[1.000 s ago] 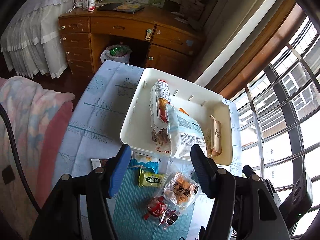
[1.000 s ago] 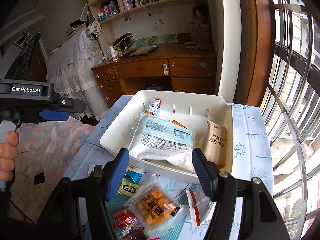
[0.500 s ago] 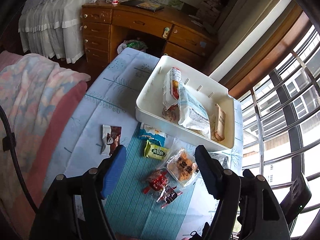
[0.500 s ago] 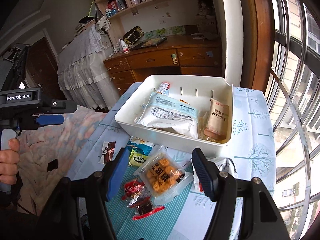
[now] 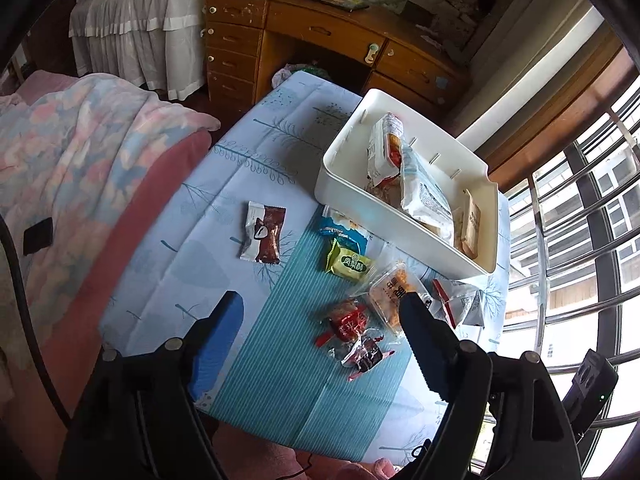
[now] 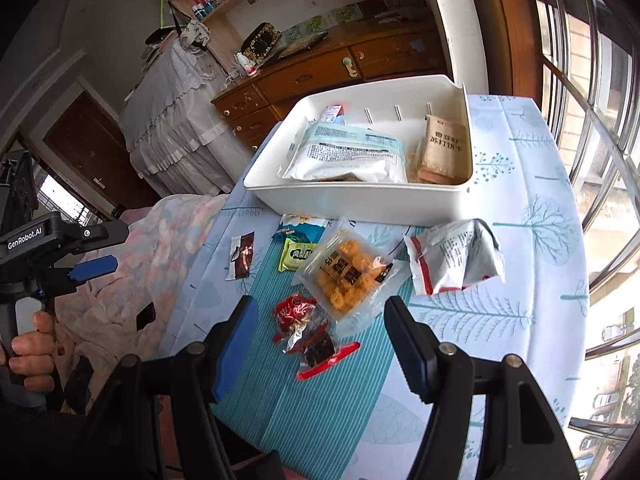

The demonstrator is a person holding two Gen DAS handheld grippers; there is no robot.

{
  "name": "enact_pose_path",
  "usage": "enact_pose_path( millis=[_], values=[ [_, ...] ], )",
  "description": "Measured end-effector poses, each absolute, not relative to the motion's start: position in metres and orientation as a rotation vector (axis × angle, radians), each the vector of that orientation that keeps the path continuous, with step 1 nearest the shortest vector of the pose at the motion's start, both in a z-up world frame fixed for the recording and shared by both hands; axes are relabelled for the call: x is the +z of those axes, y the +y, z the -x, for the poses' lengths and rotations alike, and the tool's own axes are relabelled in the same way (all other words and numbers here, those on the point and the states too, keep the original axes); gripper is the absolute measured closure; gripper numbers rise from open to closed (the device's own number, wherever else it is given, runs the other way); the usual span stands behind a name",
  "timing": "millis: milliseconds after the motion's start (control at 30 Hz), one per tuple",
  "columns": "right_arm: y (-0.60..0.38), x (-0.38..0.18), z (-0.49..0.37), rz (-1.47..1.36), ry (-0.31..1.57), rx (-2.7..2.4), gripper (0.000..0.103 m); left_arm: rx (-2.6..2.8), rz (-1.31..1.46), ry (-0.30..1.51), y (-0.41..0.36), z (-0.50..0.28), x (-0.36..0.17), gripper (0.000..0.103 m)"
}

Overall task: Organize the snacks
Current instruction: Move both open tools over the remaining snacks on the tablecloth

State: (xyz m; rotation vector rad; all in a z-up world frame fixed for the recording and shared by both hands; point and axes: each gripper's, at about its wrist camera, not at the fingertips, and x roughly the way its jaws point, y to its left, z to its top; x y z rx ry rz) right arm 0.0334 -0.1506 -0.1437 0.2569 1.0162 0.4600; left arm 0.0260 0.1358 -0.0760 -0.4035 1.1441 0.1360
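A white bin (image 6: 360,200) sat on a tree-print tablecloth (image 6: 520,240), already holding a few packets. Loose snacks lay just in front of it: a clear tray of orange crackers (image 6: 346,276), a green sachet (image 6: 298,256), red wrapped sweets (image 6: 296,312) and a torn white bag (image 6: 456,256). Both the left gripper (image 5: 320,312) and right gripper (image 6: 318,312) hovered above with jaws wide, holding nothing. The packets looked light, crinkly and slippery; pinching a sealed edge seemed safest, since the crackers could crush.

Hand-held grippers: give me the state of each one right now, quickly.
Left hand-held gripper: open, holding nothing, above the snacks on the table.
Right hand-held gripper: open, holding nothing, above the red snack packets.
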Motion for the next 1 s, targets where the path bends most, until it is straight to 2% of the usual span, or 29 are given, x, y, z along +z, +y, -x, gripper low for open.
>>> enact_pose_path(
  millis=[500, 1000],
  values=[
    [-0.137, -0.163, -0.025, -0.185, 1.044, 0.427, 0.037, 0.038, 0.365, 1.248, 0.158, -0.050, -0.116, 0.024],
    [-0.068, -0.188, -0.004, 0.169, 1.031, 0.393, 0.037, -0.118, 0.332, 1.447, 0.190, -0.095, -0.184, 0.024]
  ],
)
